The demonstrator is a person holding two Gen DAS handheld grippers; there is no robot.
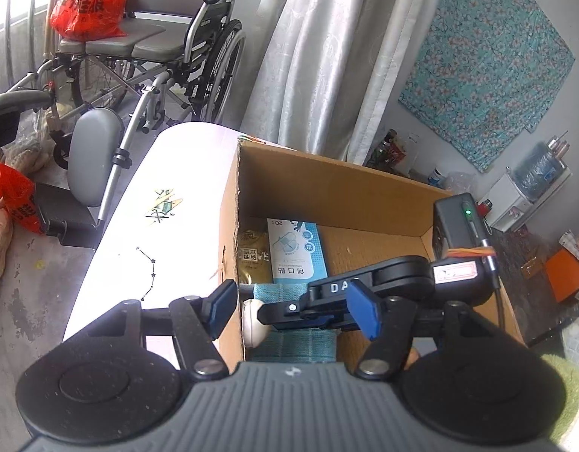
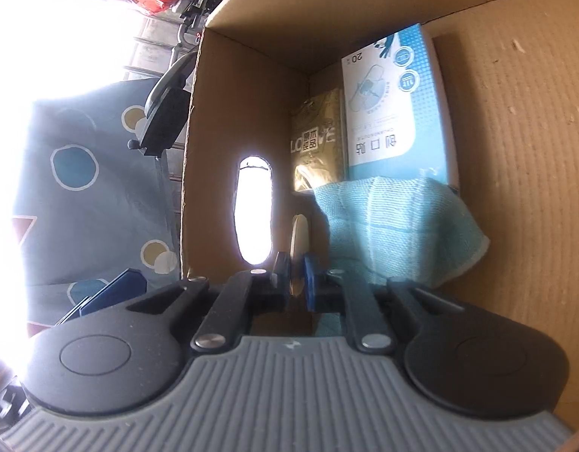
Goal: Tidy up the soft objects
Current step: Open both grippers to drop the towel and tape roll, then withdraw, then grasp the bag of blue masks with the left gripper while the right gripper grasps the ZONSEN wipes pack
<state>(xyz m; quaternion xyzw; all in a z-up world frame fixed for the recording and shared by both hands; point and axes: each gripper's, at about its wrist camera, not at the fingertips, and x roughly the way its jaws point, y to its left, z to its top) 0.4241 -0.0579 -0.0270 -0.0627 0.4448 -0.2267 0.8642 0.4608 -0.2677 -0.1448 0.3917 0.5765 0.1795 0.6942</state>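
An open cardboard box (image 1: 346, 188) stands on a white-covered table (image 1: 169, 203). Inside lie a folded light-blue towel (image 2: 395, 226), a blue-and-white plaster box (image 2: 398, 113) and a golden packet (image 2: 319, 139). My right gripper (image 2: 295, 275) reaches into the box by its left wall, beside the towel. It is shut on a thin cream round pad (image 2: 299, 237), with both pads against it. The left wrist view shows that cream pad (image 1: 252, 324) at the right gripper's tip (image 1: 265, 314). My left gripper (image 1: 291, 307) is open. Its fingers straddle the box's left wall without pressing on it.
A wheelchair (image 1: 157, 56) carrying a red bag (image 1: 90, 0) stands on the floor left of the table. Pale curtains (image 1: 327, 56) hang behind the box. A water dispenser (image 1: 530, 184) stands far right. The box's left wall has a handle hole (image 2: 253, 211). A dotted blue cloth (image 2: 93, 173) lies outside it.
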